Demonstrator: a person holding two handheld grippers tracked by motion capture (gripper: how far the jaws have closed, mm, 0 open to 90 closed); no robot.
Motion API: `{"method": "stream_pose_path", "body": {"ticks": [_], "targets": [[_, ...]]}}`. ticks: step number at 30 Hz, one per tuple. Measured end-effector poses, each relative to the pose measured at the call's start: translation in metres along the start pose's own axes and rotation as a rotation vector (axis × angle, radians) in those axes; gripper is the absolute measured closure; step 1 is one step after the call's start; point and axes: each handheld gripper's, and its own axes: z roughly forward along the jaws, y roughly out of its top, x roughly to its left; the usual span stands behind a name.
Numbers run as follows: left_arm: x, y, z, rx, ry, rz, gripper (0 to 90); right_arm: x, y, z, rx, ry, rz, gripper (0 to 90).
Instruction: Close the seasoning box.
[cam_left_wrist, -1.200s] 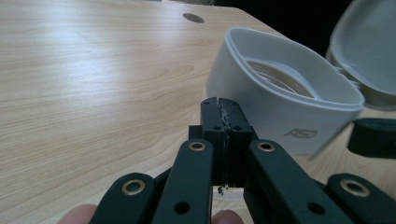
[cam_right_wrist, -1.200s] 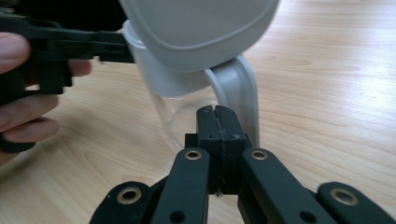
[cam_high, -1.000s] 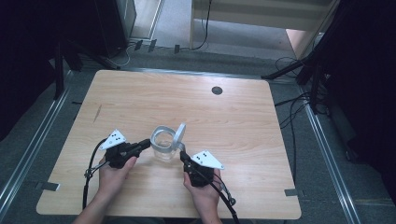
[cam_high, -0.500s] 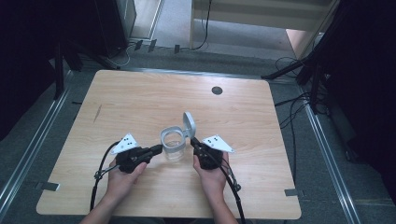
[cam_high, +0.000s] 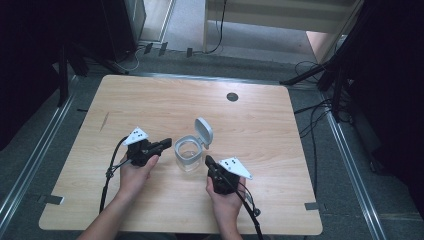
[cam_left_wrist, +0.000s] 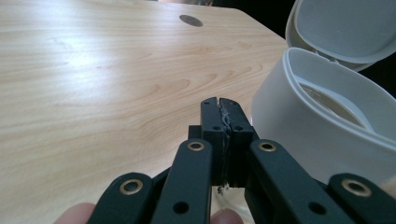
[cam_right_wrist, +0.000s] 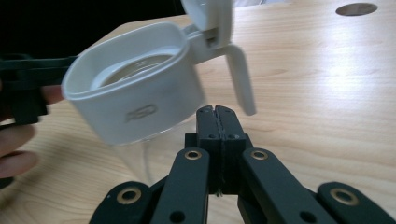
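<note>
Jaws beside clear, open-lidded container (cam_high: 189, 152)

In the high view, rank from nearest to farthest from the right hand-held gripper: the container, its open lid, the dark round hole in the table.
From the right hand-held gripper:
1. Container, just left of its tip.
2. Open lid, standing at the container's far edge.
3. Dark round hole, near the table's far edge.
</note>
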Motion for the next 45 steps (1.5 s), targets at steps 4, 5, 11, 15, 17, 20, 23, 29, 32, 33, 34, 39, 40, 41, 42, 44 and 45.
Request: {"method": "stream_pose_path", "body": {"ticks": [4,5,11,15,17,20,23,29,32,33,34,39,40,41,42,44,45], "targets": [[-0.004,0.001,0.006,0.014,-0.033,0.033,90.0,0.008,-0.002,0.003,0.0,0.002,0.01,90.0],[-0.006,0.0,0.007,0.019,-0.039,0.039,90.0,0.009,-0.002,0.004,0.0,-0.001,0.01,90.0],[-0.011,-0.001,0.008,0.025,-0.047,0.052,90.0,0.01,-0.001,0.006,0.001,-0.016,0.025,90.0],[-0.014,-0.002,0.006,0.028,-0.048,0.059,90.0,0.008,0.0,0.007,0.003,-0.02,0.028,90.0],[-0.017,-0.004,0.004,0.028,-0.049,0.064,90.0,0.007,0.001,0.007,0.004,-0.015,0.025,90.0],[-0.024,-0.009,-0.001,0.035,-0.067,0.062,90.0,0.002,0.004,0.008,0.005,-0.017,0.016,90.0],[-0.032,-0.014,-0.006,0.041,-0.097,0.051,90.0,-0.006,0.008,0.009,0.004,-0.01,0.015,90.0],[-0.04,-0.02,-0.007,0.046,-0.115,0.052,90.0,-0.02,0.014,0.012,0.015,0.013,-0.009,90.0],[-0.039,-0.022,-0.008,0.035,-0.1,0.059,88.1,-0.022,0.016,0.013,0.021,0.023,-0.015,90.0],[-0.037,-0.023,-0.01,0.02,-0.092,0.052,86.1,-0.023,0.017,0.013,0.017,0.023,-0.023,90.0],[-0.034,-0.024,-0.014,0.013,-0.073,0.054,83.4,-0.024,0.019,0.013,0.016,0.02,-0.028,90.0],[-0.008,-0.032,-0.045,-0.058,0.039,0.042,52.9,-0.034,0.034,0.013,0.012,0.006,-0.047,90.0],[-0.002,-0.034,-0.053,-0.062,0.065,0.038,46.9,-0.036,0.038,0.013,0.01,0.008,-0.049,90.0],[0.005,-0.036,-0.061,-0.066,0.08,0.024,42.8,-0.038,0.042,0.014,0.012,0.013,-0.053,90.0],[0.012,-0.039,-0.07,-0.067,0.096,0.016,40.4,-0.04,0.046,0.014,0.013,0.015,-0.059,90.0],[0.025,-0.046,-0.088,-0.066,0.151,0.001,36.3,-0.043,0.054,0.015,0.012,0.019,-0.075,90.0],[0.032,-0.05,-0.097,-0.063,0.172,-0.017,35.4,-0.043,0.058,0.016,0.013,0.019,-0.083,90.0]]}}
